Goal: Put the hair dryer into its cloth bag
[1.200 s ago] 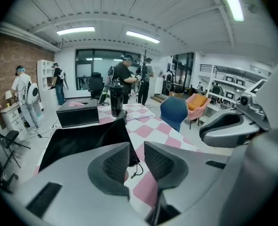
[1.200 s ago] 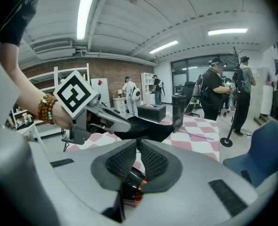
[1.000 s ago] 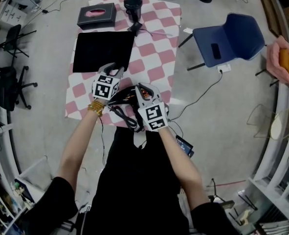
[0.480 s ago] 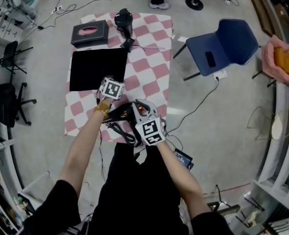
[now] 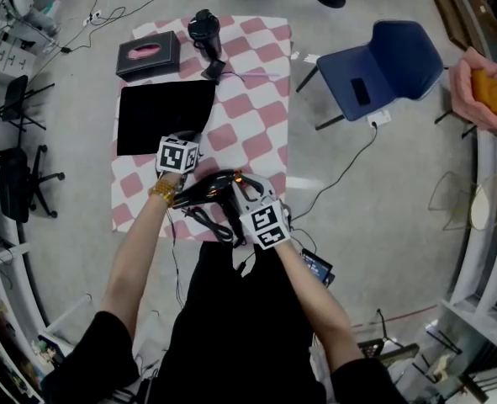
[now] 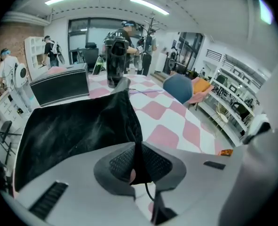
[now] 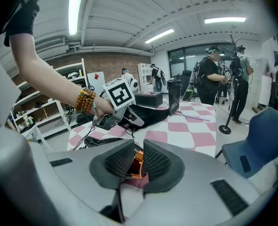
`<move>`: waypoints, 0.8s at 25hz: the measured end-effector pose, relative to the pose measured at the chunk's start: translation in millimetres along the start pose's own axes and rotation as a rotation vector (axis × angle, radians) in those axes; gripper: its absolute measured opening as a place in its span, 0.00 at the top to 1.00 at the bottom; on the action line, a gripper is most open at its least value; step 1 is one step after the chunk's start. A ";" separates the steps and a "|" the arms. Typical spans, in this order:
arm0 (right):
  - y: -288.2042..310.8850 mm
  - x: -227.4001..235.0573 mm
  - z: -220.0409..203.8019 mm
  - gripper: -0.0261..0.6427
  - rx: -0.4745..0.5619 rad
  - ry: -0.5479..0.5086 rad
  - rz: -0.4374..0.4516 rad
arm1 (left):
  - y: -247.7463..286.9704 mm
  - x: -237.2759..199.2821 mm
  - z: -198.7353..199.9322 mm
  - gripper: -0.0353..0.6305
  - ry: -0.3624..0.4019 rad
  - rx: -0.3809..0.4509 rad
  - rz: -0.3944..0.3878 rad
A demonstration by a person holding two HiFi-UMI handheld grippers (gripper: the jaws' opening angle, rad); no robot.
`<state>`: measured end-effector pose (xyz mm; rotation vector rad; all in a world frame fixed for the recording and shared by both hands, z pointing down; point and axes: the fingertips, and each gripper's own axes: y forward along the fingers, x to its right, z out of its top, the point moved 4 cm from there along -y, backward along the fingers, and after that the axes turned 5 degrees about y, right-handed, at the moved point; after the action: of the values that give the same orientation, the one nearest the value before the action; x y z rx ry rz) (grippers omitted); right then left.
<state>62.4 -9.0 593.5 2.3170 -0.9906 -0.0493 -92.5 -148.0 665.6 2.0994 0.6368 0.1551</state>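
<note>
Left hand-held gripper (image 5: 191, 138) has dropped onto the near right corner of the flat black cloth bag (image 5: 164, 116) since the earlier frames. Its jaws have just been closing and now pinch a fold of that fabric between the pads.

Right hand-held gripper (image 5: 236, 185): jaws have just eased open a touch, but the copper-coloured end of the black hair dryer (image 5: 210, 188) sits between the pads and they look in contact with it, so I read it as gripped.

Dryer is at the middle of the front edge of the pink-and-white checked table (image 5: 261, 82). Its long axis runs roughly left to right: copper end at the right gripper, black end just beside the left wrist. Its black cord (image 5: 202, 221) loops at the front edge.

Key relation: the bag lies ahead and left of the dryer, filling the left half of the table out to the left edge. Left gripper is the nearer one and already has the corner; right one carries the load.

Likely next: lift the pinched edge, then feed the black end forward-left. Can't tell whether only the top layer is pinched, as no open mouth shows yet.

Room: the table's right half is bare. The dark tissue box (image 5: 147, 55) sits near the bag's far edge, and a black upright gadget (image 5: 204, 28) stands at the far edge, neither in the path. Blue chair (image 5: 391, 66) is well apart, off the right edge. Cord snagging at the front edge is the risk.
</note>
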 end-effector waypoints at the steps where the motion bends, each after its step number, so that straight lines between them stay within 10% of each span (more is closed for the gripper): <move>1: -0.2 2.3 -0.6 0.89 0.002 0.009 -0.002 | -5.2 3.2 -1.1 0.87 0.017 0.005 -0.014; 7: 5.6 15.3 21.1 0.89 0.031 0.007 0.000 | -48.9 22.3 -15.0 0.81 0.265 0.008 -0.022; 13: 40.5 34.6 38.7 0.89 0.021 -0.037 0.011 | -67.1 10.8 12.1 0.72 0.111 0.129 -0.039; 20: 84.0 41.6 46.6 0.89 -0.050 -0.082 0.011 | 7.4 16.8 5.2 0.63 0.205 -0.048 0.013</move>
<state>26.0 -105.7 609.9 2.2795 -1.0308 -0.1633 -73.5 -146.8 666.4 2.0576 0.7339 0.3930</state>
